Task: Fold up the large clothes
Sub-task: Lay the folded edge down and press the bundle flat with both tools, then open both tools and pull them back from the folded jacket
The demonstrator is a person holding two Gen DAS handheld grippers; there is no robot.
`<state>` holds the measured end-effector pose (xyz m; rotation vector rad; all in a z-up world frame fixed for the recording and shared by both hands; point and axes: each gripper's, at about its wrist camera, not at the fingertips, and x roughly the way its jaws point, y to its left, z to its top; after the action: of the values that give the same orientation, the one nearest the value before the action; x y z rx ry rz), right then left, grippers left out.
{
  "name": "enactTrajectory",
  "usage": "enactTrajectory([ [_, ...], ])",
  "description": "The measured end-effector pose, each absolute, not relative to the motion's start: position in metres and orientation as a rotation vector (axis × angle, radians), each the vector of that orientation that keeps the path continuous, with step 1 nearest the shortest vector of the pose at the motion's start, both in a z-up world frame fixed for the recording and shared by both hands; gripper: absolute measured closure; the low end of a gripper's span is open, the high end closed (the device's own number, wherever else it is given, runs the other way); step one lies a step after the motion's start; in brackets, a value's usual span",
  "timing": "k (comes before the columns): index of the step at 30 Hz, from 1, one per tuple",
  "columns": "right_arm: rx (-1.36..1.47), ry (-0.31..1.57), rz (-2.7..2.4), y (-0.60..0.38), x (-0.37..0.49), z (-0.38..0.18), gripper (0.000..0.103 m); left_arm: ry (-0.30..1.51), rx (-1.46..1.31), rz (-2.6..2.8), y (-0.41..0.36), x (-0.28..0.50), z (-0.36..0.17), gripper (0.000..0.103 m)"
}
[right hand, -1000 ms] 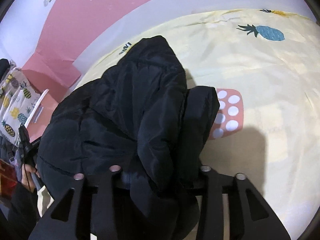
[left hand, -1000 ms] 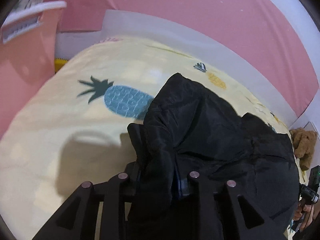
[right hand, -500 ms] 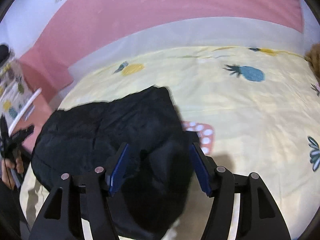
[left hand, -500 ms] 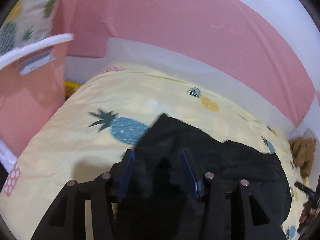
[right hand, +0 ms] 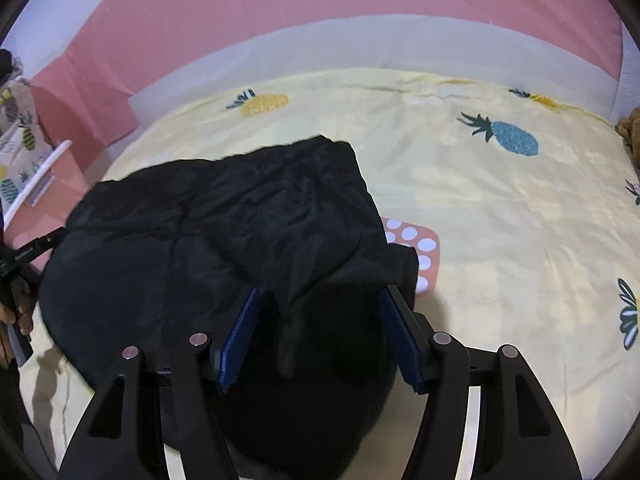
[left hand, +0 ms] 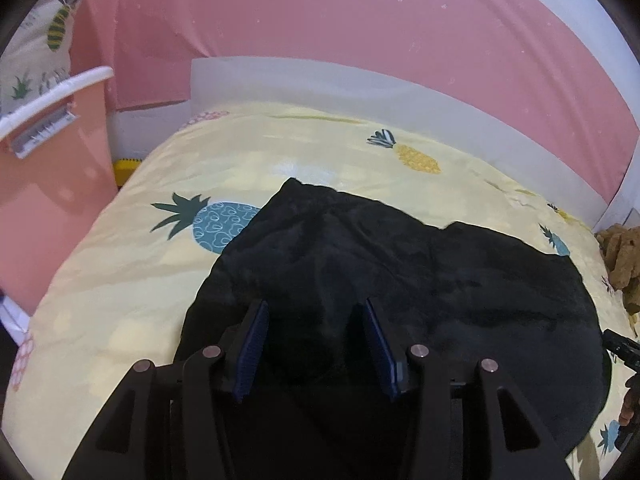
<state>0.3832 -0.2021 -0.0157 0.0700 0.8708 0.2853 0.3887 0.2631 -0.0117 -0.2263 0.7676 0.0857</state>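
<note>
A black padded jacket [left hand: 420,280] lies folded in a flat heap on the yellow pineapple-print bedsheet [left hand: 132,256]. My left gripper [left hand: 314,316] is open just above its near left edge, blue pads apart with nothing between them. In the right wrist view the same jacket [right hand: 208,232] lies flat, and my right gripper [right hand: 320,312] is open over its near right edge, holding nothing. The other gripper's tip shows at the far edges of both views [left hand: 620,346] [right hand: 32,250].
A pink headboard wall [left hand: 360,40] with a white ledge runs behind the bed. A pink bin with a white rim [left hand: 52,152] stands left of the bed. A brown teddy bear [left hand: 620,256] sits at the right edge. A pink dotted patch [right hand: 420,248] lies beside the jacket.
Both grippers were shut on lifted jacket fabric a second ago. They have opened, the jacket has dropped flat onto the bed, and both grippers have drawn back a little.
</note>
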Motion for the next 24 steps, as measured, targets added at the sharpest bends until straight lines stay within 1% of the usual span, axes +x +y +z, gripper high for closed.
enactTrajectory([
  [8,0.029,0.797,0.322,-0.199,0.294,0.017,0.041,0.713,-0.196,0.038,0.197,0.299,0.024,0.054],
  [9,0.028,0.791,0.33,-0.198,0.281,0.019,0.041,0.71,-0.19,0.033,0.184,0.282,0.027,0.053],
  [12,0.024,0.78,0.347,-0.197,0.249,0.023,0.041,0.702,-0.178,0.022,0.155,0.244,0.034,0.043],
  [13,0.022,0.776,0.35,-0.197,0.239,0.025,0.041,0.699,-0.176,0.021,0.149,0.234,0.035,0.042],
  [24,-0.038,0.728,0.373,-0.188,0.142,0.031,0.041,0.68,-0.107,0.071,0.081,0.128,0.054,0.041],
])
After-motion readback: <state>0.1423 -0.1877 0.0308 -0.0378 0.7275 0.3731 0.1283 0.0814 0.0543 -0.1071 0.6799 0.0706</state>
